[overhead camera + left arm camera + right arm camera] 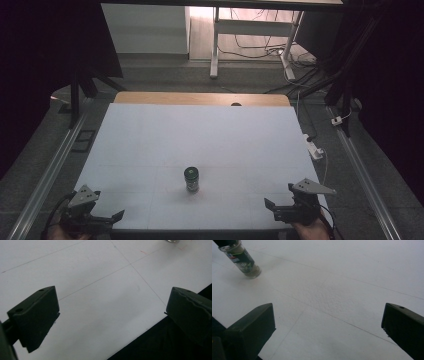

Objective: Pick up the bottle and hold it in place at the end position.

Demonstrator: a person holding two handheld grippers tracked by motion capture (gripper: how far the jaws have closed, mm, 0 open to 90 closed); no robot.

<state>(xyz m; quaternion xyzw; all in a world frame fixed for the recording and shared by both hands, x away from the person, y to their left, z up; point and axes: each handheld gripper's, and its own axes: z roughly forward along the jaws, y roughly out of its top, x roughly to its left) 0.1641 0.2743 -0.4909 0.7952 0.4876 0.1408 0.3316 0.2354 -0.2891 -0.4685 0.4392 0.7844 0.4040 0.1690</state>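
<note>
Small jar (192, 179) stood upright on the white table (200, 135), in the lower middle of the high view — dark cap, dark label, clear glass at the base. Nothing else lay on the white sheet.

Left gripper (100, 216) sat at the lower left corner of the high view, at the table's near edge, well apart from the jar. Its jaws stood wide and released, with nothing between them. In the left gripper view the gripper (112, 315) looked along bare tabletop and the dark drop past the edge; a sliver of the jar's glass base (172, 240) showed at the very top right of that frame.

Right gripper (281, 210) sat at the lower right of the high view, also by the near edge and well apart from the jar. Its jaws were likewise spread and empty. In the right gripper view the gripper (328, 325) faced open table, and the jar (243, 260) stood in the upper left of the frame, leaning in the picture because the camera was turned.

Progress, as judged: no work on the jar had begun — it was untouched, cap on, neither pair of tongs near it. Both hands seemed parked at a starting pose. All of the handling looked to be left: an approach to the jar, a close on its body or cap, then whatever move followed. The right gripper had the jar more squarely in its sight, so it seemed the likelier one to reach first — only a guess.
</note>
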